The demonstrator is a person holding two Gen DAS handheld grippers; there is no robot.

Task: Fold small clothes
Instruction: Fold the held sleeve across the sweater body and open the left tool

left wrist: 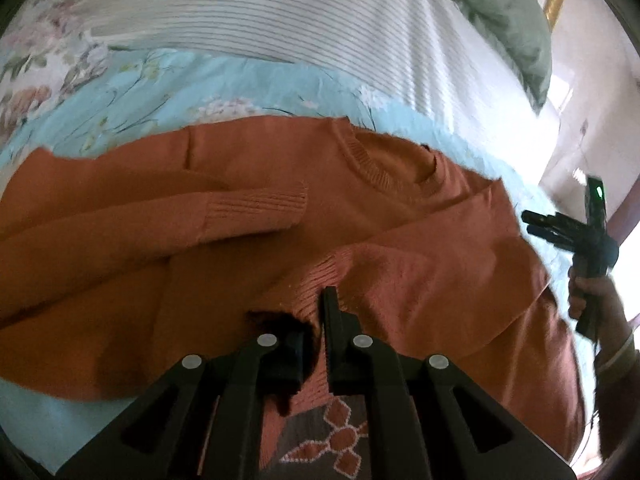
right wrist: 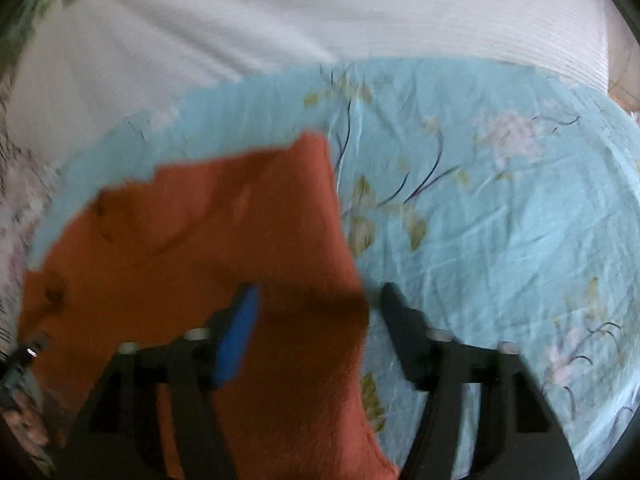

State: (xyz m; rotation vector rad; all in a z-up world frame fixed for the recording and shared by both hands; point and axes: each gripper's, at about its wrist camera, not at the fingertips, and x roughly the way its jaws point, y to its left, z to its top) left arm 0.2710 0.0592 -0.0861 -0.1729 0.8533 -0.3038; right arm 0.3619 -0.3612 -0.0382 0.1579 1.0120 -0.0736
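Note:
An orange knit sweater [left wrist: 360, 216] lies on a light blue floral bedsheet [left wrist: 248, 92], neck toward the far side. One sleeve [left wrist: 240, 212] is folded across its chest. My left gripper [left wrist: 316, 312] is shut on the ribbed cuff of the other sleeve [left wrist: 320, 276], held over the sweater's lower body. My right gripper [right wrist: 316, 300] is open and empty, hovering over the sweater's right edge [right wrist: 248, 240]; it also shows in the left wrist view [left wrist: 560, 228] beside the sweater.
A white striped blanket [left wrist: 280, 12] lies across the far side of the bed, with a green pillow [left wrist: 500, 12] at the back right. The blue sheet [right wrist: 500, 200] spreads to the right of the sweater.

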